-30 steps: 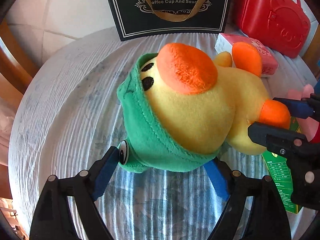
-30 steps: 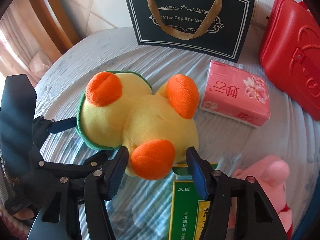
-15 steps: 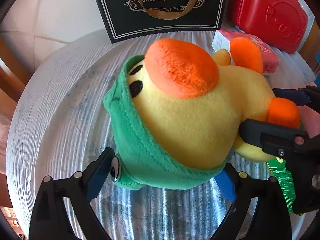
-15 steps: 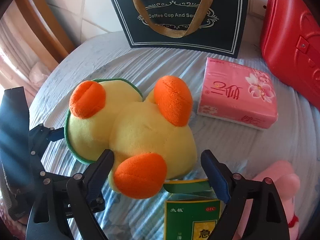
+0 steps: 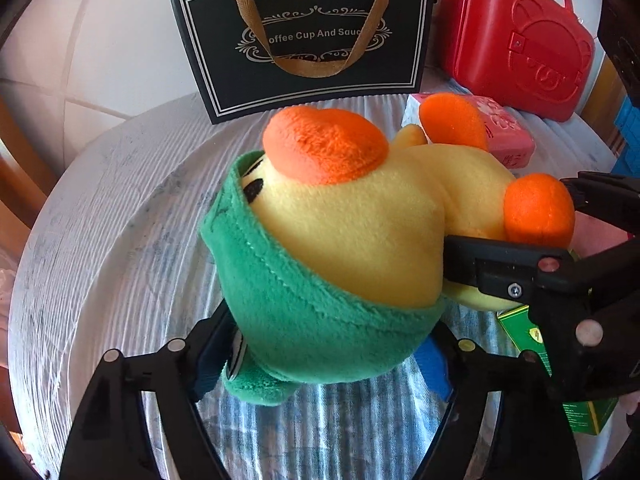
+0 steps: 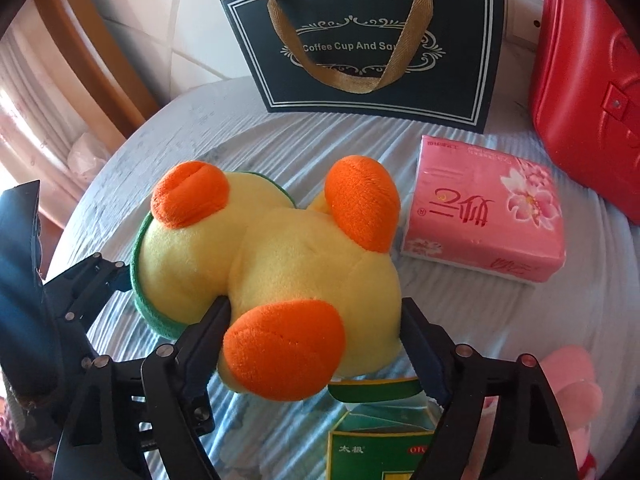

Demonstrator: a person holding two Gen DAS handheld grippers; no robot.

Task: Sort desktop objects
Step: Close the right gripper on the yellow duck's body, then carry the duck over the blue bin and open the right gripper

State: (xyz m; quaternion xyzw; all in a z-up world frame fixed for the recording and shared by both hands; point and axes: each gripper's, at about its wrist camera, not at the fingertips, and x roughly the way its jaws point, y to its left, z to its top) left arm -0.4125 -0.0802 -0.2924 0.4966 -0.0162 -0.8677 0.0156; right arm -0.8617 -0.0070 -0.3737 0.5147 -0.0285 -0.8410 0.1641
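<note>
A yellow plush duck (image 5: 360, 240) with a green hood, orange beak and orange feet lies on its back on the round table (image 5: 100, 208). My left gripper (image 5: 324, 344) straddles the hooded head; its jaws are closing and both blue pads touch the green fabric. My right gripper (image 6: 314, 312) spans the duck (image 6: 288, 256) at its lower body, just behind one orange foot. These jaws are closing too, with the fingers (image 6: 212, 324) dug into the plush. In the left wrist view the right gripper (image 5: 532, 220) comes in from the right.
A black gift bag (image 6: 368, 40) stands at the back, with a red case (image 6: 588, 92) to its right. A pink tissue pack (image 6: 484, 216) lies beside the duck. A green box (image 6: 380, 444) and a pink plush toy (image 6: 572, 392) sit near the front right.
Both grippers pushed forward over the duck. The right one went from flanking an orange foot to spanning the body, widening then narrowing. The left one closed in on the hood.
</note>
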